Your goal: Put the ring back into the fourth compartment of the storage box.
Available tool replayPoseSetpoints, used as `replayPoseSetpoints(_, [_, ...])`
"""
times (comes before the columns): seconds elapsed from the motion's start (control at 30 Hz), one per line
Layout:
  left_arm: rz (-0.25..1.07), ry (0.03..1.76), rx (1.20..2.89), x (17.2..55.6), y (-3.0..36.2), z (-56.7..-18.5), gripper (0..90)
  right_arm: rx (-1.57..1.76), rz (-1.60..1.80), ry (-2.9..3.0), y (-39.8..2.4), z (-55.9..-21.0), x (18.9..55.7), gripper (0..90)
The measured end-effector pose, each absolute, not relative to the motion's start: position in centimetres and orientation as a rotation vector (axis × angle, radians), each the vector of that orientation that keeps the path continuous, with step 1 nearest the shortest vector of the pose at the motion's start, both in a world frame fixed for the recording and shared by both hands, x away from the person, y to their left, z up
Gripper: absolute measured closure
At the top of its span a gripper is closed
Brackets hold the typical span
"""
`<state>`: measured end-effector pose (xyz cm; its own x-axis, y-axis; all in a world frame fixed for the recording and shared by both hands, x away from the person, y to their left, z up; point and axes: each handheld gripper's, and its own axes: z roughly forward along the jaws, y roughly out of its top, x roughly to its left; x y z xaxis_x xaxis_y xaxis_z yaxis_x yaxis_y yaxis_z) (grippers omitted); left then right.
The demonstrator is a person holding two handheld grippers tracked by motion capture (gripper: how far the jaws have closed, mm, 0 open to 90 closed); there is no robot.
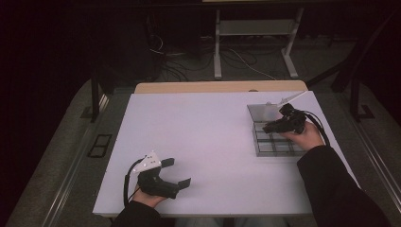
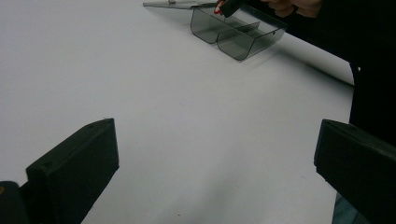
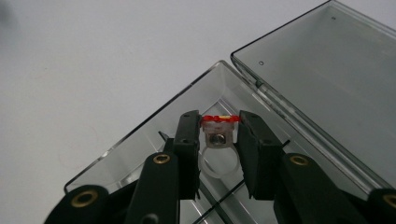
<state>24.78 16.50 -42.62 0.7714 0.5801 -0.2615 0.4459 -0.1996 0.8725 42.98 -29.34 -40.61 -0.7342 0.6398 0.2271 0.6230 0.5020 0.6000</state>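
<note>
— Where's the ring?

— The clear ring (image 3: pixel 217 140) with a red top sits pinched in my right claw (image 3: pixel 219 122), over a corner compartment of the smoky organizer box (image 3: pixel 140 144), lid (image 3: pixel 327 70) flung open (I'd guess so it can drop in).

— And your left?

— My left claw (image 1: pixel 176 171) rests wide on the white tabletop (image 1: pixel 208 142), holding nothing. Dark room; cables on the floor behind.

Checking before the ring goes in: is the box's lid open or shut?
Open: the lid lies flat behind the box, compartments uncovered below the ring.
</note>
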Motion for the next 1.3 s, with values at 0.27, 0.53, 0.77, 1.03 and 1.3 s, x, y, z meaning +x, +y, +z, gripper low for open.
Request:
replayPoseSetpoints(0.27, [0.146,0.784,1.843,24.8,16.4,-42.6,0.0,1.155,1.052,2.704,-29.1,-41.7,43.4,68.2])
replayPoseSetpoints(0.53, [0.141,0.783,1.843,24.8,16.4,-42.6,0.0,1.136,0.982,2.72,-27.8,-42.4,43.7,67.0])
replayPoseSetpoints(0.77, [0.141,0.783,1.85,24.9,16.4,-42.7,0.0,1.111,0.936,2.723,-27.2,-42.8,43.7,64.1])
replayPoseSetpoints(1.03, [0.139,0.783,1.847,24.8,16.3,-42.7,0.0,1.1,0.956,2.702,-27.3,-42.0,43.2,61.6])
replayPoseSetpoints(1.3, [0.136,0.784,1.846,24.8,16.3,-42.7,0.0,1.116,0.969,2.664,-27.7,-40.7,42.5,54.9])
